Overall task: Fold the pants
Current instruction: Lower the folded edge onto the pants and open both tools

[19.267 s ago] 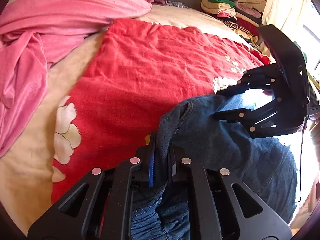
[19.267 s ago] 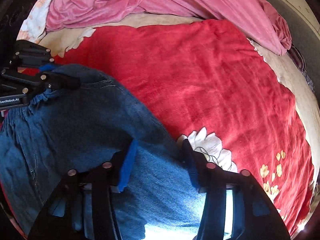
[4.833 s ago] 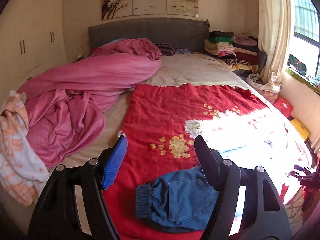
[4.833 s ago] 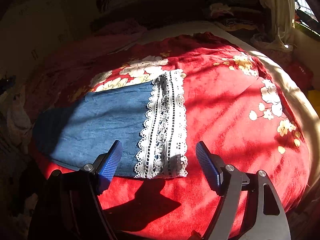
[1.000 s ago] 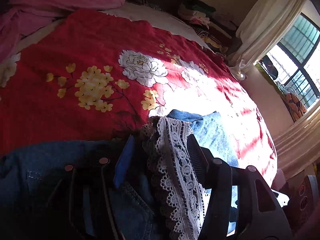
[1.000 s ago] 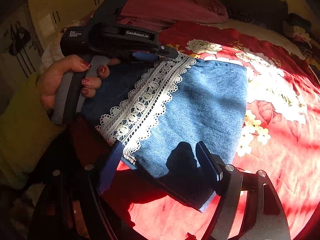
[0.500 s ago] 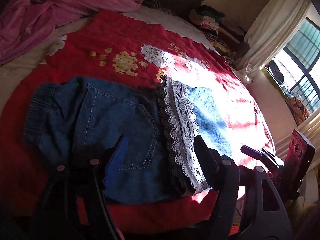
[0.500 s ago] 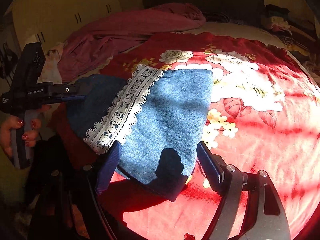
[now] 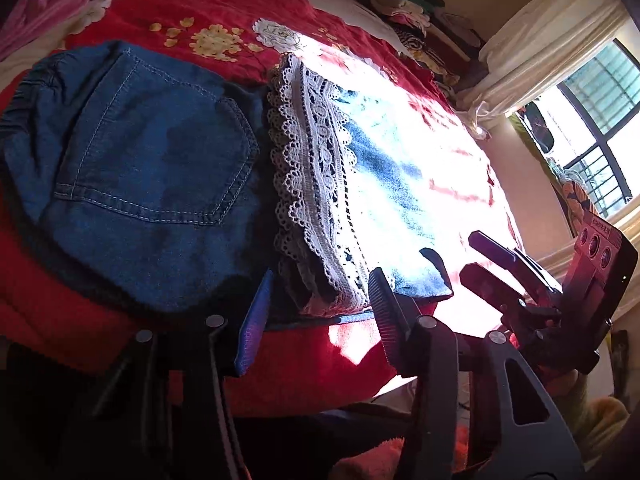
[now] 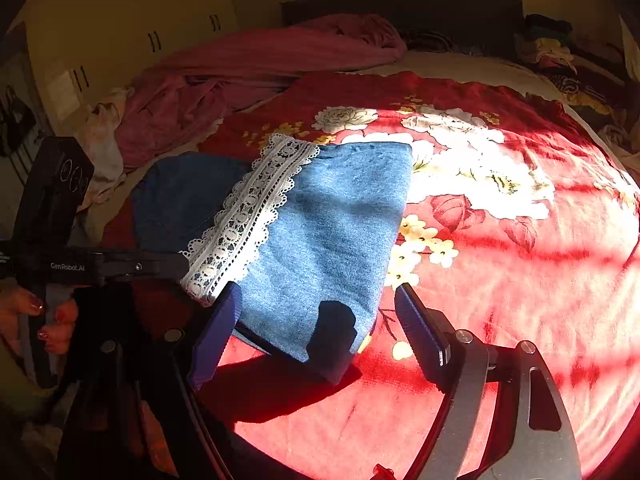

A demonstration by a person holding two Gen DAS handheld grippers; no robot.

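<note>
Pants [image 9: 168, 168] lie folded once on the bed [image 10: 500, 280]; another fold is likely left. Left tool [image 9: 316, 312] has been closing, right tool [image 10: 320, 328] is released; neither grasps cloth.

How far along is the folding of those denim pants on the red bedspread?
Mostly done, it seems. The pants lie folded on the red blanket, legs doubled back so the lace cuffs rest beside the back pocket. Nothing is in hand: the left gripper, whose jaws have just been closing, and the right gripper are open with nothing gripped. Possibly one more fold, cuffs toward waistband, remains.
</note>
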